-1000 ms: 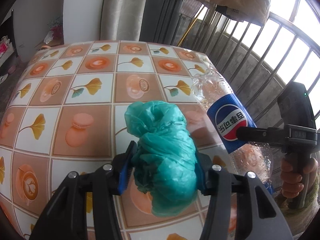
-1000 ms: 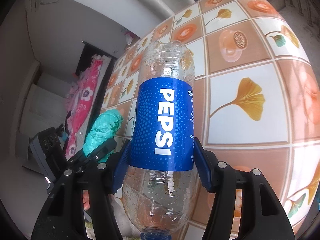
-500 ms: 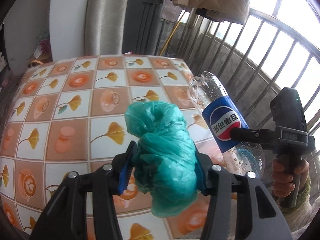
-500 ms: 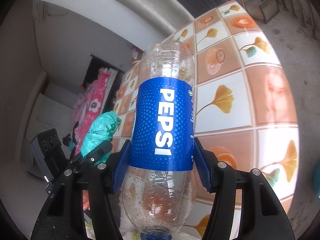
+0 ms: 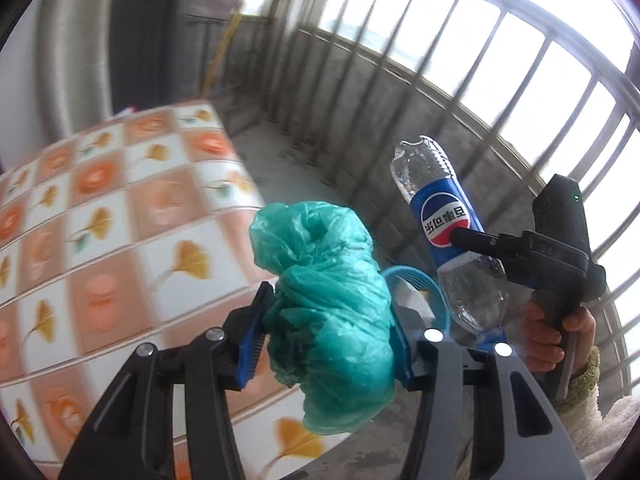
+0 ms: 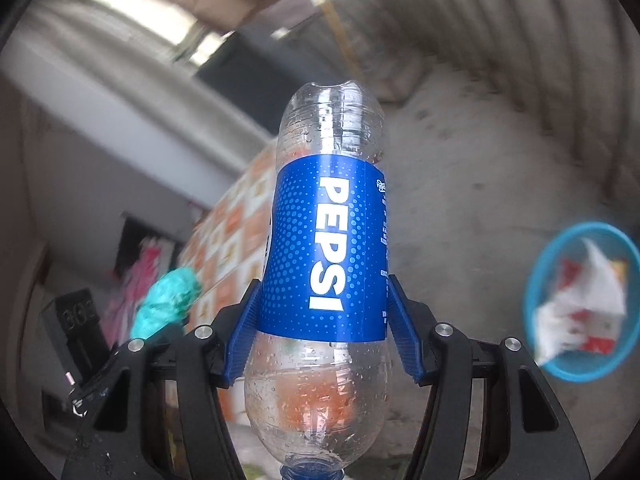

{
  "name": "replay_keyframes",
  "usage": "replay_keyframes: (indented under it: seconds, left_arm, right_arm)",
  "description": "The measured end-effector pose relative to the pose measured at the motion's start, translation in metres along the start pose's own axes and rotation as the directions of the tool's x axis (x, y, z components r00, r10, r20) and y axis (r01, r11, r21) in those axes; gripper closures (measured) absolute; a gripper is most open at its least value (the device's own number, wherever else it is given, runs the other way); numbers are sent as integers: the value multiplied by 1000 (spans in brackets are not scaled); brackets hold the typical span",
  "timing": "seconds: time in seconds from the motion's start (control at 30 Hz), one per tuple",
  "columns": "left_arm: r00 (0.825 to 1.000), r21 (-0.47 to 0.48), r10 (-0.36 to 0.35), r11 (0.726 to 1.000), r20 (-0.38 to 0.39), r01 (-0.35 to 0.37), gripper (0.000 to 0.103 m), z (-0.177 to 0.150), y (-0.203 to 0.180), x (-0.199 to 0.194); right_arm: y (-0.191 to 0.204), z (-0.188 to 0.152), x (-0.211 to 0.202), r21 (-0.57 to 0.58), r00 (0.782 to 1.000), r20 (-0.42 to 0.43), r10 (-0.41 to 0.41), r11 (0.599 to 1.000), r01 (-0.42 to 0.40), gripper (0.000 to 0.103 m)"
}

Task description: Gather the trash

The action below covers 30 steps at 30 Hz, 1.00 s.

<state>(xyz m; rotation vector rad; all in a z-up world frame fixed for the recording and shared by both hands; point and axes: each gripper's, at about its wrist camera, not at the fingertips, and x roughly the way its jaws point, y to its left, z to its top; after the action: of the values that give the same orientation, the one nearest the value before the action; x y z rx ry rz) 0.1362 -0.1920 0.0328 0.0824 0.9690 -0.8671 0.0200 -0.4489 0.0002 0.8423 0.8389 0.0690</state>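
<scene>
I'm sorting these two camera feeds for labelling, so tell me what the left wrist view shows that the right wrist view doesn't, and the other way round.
Only the left wrist view shows the window bars, the person's hand on the right gripper's handle, and the logo side of the bottle's label.

Only the right wrist view shows inside the blue bin, where white and red paper trash lies, plus the label's PEPSI lettering.

Both show the left gripper closed on the green plastic bag, the right gripper closed on the Pepsi bottle, and the tiled tablecloth.
</scene>
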Motion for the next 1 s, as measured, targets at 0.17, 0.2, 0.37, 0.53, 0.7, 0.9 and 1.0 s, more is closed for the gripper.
replay_keyframes:
  seconds: [0.17, 0.2, 0.37, 0.53, 0.7, 0.9, 1.0]
  left_arm:
    - [985, 31, -101, 994, -143, 107, 52, 7, -58, 76]
    - [979, 29, -109, 993, -172, 116, 52, 7, -67, 90]
    - [939, 73, -133, 984, -319, 164, 52, 4, -124, 165]
    - [917, 87, -152, 976, -368, 197, 27, 9, -167, 222]
    - [910, 47, -145, 983, -389, 177, 18, -2, -169, 263]
    - [928, -63, -191, 982, -321, 180, 18, -2, -132, 232]
    - [943, -55, -193, 981, -273, 185, 18, 5, -123, 210]
  right_arm:
    - [-87, -10, -28, 153, 987, 34, -159, 977, 152, 46]
    - [-103, -13, -29, 185, 984, 25, -177, 968, 169, 46]
    - [-183, -36, -31, 379, 977, -5, -212, 904, 198, 45]
    - [-239, -37, -29, 495, 972, 11, -235, 846, 199, 36]
    - [-300, -55, -14, 603, 948, -12, -319, 754, 261, 27]
    - [-299, -72, -18, 593, 936, 3, -352, 755, 282, 27]
    - [-292, -69, -25, 588, 936, 9, -351, 759, 279, 27]
